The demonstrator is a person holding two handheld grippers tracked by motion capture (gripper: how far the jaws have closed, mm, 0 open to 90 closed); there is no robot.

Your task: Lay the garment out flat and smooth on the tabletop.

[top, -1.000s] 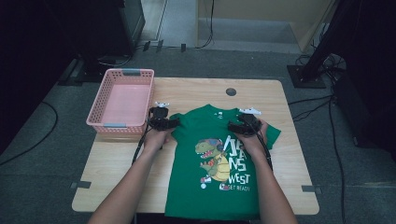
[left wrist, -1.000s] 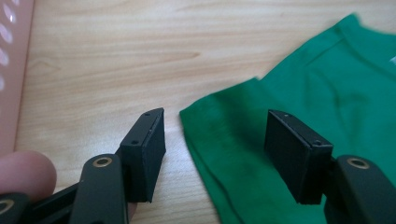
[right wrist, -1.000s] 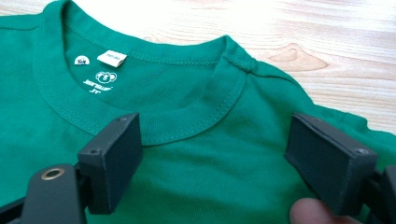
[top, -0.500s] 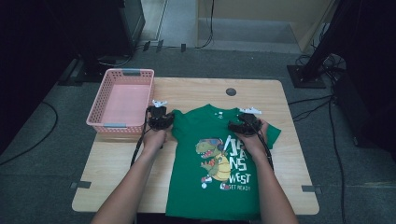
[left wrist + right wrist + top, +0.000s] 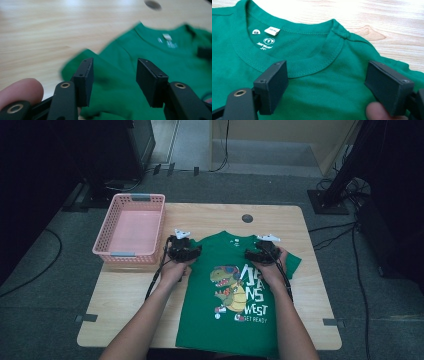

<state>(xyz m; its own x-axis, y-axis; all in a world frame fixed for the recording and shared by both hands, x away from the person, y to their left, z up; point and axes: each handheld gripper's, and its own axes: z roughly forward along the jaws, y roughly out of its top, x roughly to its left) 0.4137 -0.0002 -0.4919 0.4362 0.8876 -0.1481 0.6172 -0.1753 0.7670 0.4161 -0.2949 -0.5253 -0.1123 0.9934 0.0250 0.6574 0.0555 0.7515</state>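
Hidden edge: I am seeing the green T-shirt (image 5: 231, 295) running off the table (image 5: 210, 220) at 6 o'clock, so its hem is cut off in the high view.
Blurred sleeve: in the left gripper view the near sleeve is smearing out of focus, and I cannot make out its edge.
Covered shoulders: my hands and both tools are lying over the shirt's shoulders in the high view, hiding the fabric beneath.
Small print: the neck label (image 5: 272, 30) is showing in the right gripper view, but I cannot read its text.
Left gripper (image 5: 115, 81): I am holding its jaws apart, hovering over the shirt's sleeve at the shirt's 10 o'clock, with nothing between them.
Right gripper (image 5: 334, 87): its jaws are standing wide apart over the shoulder, just beside the collar, at the shirt's 1 o'clock.
Shirt: it is lying flat, print up, on the table's centre, collar pointing to 12 o'clock.
Pink basket (image 5: 131, 227): it is sitting at the table's 10 o'clock corner, and I am seeing only its bare pink floor inside.
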